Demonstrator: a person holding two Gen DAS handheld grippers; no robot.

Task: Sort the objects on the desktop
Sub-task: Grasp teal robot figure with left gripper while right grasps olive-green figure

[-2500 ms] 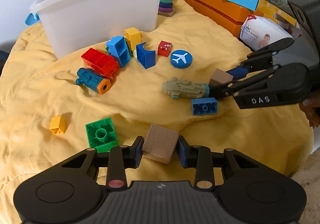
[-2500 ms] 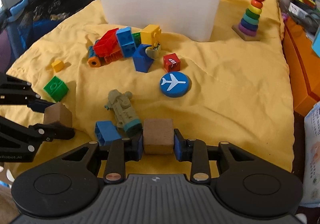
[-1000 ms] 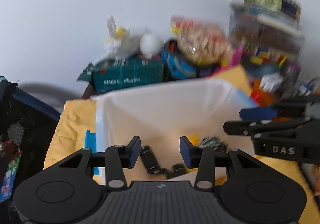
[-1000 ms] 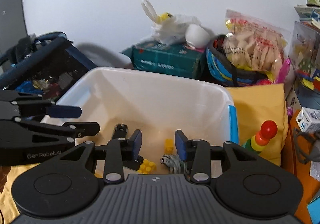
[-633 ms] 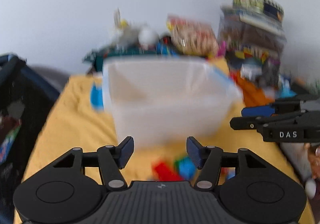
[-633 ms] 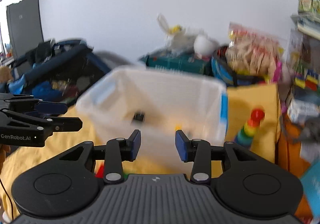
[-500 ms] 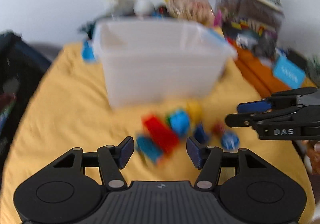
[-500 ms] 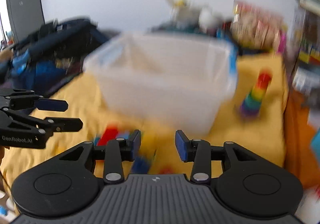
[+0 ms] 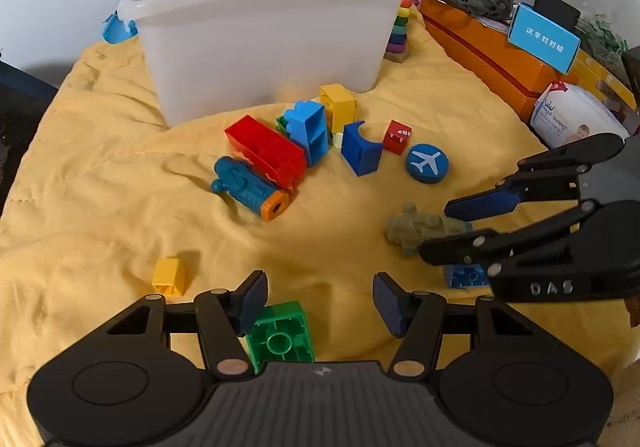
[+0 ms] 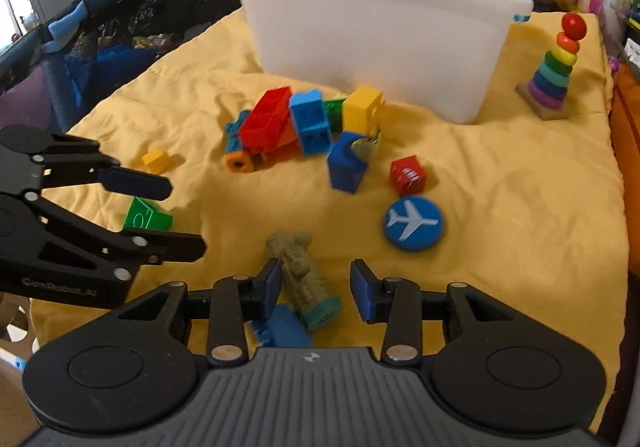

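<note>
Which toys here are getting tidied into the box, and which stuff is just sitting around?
For the job:
- white box
- green brick
- grey-green toy
- plane disc
- red cube
- small yellow brick

Just lying about:
- ring stacker
- orange carton
- wipes pack

The left gripper (image 9: 320,301) points down at a yellow cloth (image 9: 100,187), jaws apart and holding nothing; they have just been opening. A green brick (image 9: 280,335) lies studs-down between them, against the left pad (image 9: 250,301) side and clear of the right. A small yellow block (image 9: 168,276) sits just left of the gripper. Ahead, a blue rocket (image 9: 248,187), red brick (image 9: 266,151), light-blue brick (image 9: 308,131), yellow brick (image 9: 338,105), blue arch (image 9: 360,149), red cube (image 9: 397,136) and plane disc (image 9: 427,163) cluster before a white bin (image 9: 260,31). To the right, the right gripper (image 9: 442,229) hangs open over a grey-green toy (image 9: 416,227), a blue brick (image 9: 466,276) beneath it.
</note>
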